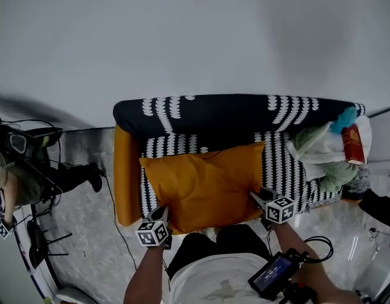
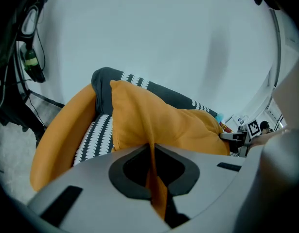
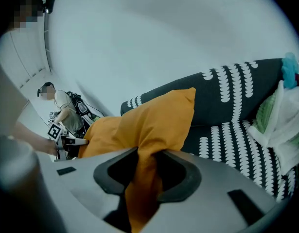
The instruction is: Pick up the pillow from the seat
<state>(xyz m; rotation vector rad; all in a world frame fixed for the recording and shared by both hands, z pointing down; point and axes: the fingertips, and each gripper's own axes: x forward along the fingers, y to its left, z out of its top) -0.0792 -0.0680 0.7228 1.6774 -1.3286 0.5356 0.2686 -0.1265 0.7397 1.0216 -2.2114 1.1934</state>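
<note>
An orange pillow (image 1: 204,185) is over the seat of a black-and-white patterned sofa (image 1: 233,113), its lower edge toward me. My left gripper (image 1: 163,212) is shut on the pillow's front left corner, and a thin fold of orange fabric (image 2: 151,166) is pinched between its jaws. My right gripper (image 1: 255,197) is shut on the front right corner, with a thicker bunch of fabric (image 3: 143,176) between its jaws. In the left gripper view, the pillow (image 2: 159,120) rises above the seat. In the right gripper view, the pillow (image 3: 156,115) stretches toward the left gripper (image 3: 71,141).
The sofa has an orange armrest (image 1: 126,176) on its left. A heap of green and white cloth (image 1: 328,154) with a red book (image 1: 353,143) fills the seat's right end. A person (image 1: 20,173) sits on the floor at left among cables. A plain wall stands behind the sofa.
</note>
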